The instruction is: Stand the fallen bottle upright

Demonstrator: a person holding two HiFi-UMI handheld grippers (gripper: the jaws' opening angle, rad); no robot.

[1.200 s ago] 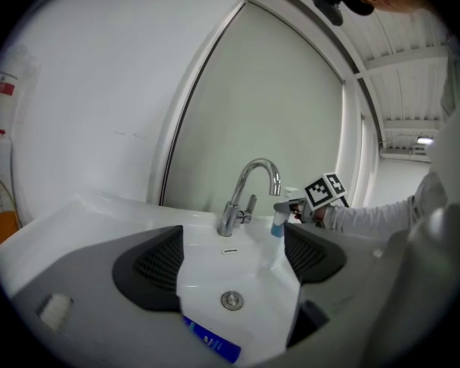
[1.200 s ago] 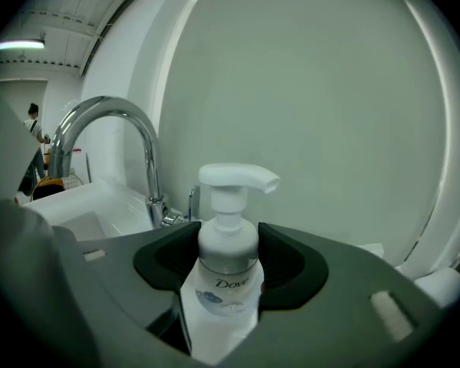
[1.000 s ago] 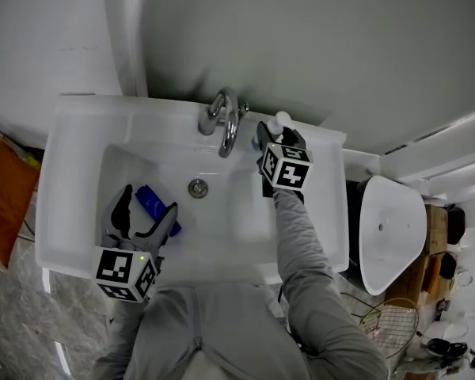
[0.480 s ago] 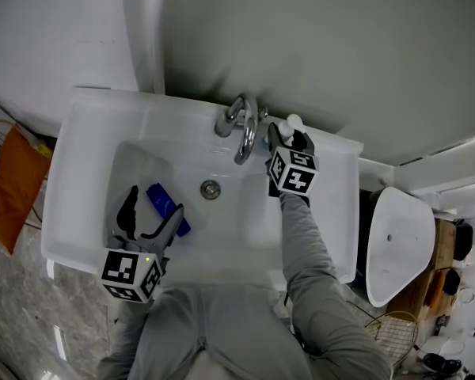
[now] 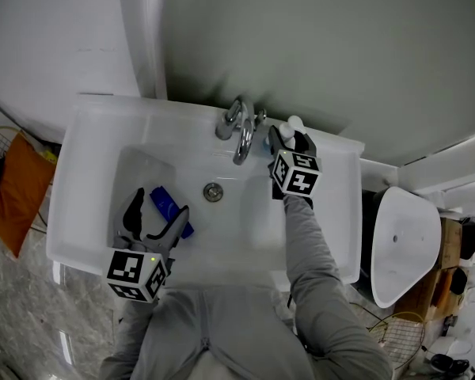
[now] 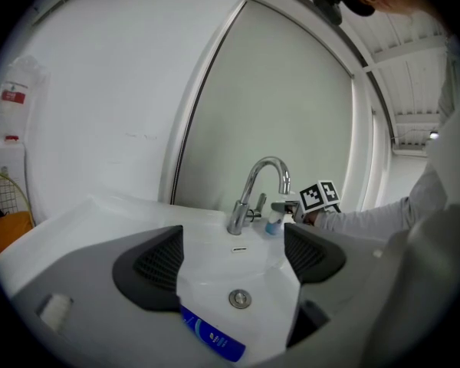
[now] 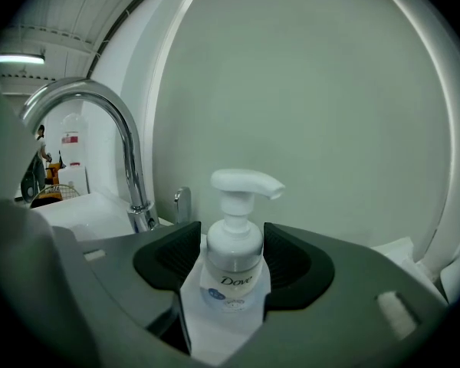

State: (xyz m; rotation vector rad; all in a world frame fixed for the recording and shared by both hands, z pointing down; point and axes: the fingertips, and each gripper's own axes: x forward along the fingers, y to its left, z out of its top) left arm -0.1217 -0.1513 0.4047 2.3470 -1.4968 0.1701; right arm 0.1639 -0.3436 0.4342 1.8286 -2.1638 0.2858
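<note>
Pump bottle [image 7: 231, 265] upright between right fingers [image 7: 293, 264]

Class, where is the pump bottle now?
Head view: the pump bottle stands on the sink ledge, right of the tap, between the fingers of the right gripper.

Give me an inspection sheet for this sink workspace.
Surface: white ceramic sink, looks dry.
Job's things: blue plastic bottle lying on its side in the basin; white pump soap bottle upright on the back ledge beside the chrome tap.
Clutter: nothing seen.
Grippers: left tongs open over the blue bottle; right tongs shut on the pump bottle.
Cables: nothing seen.
Surroundings: grey-green wall panel; orange bag on the floor, left; white oval tub, right.
</note>
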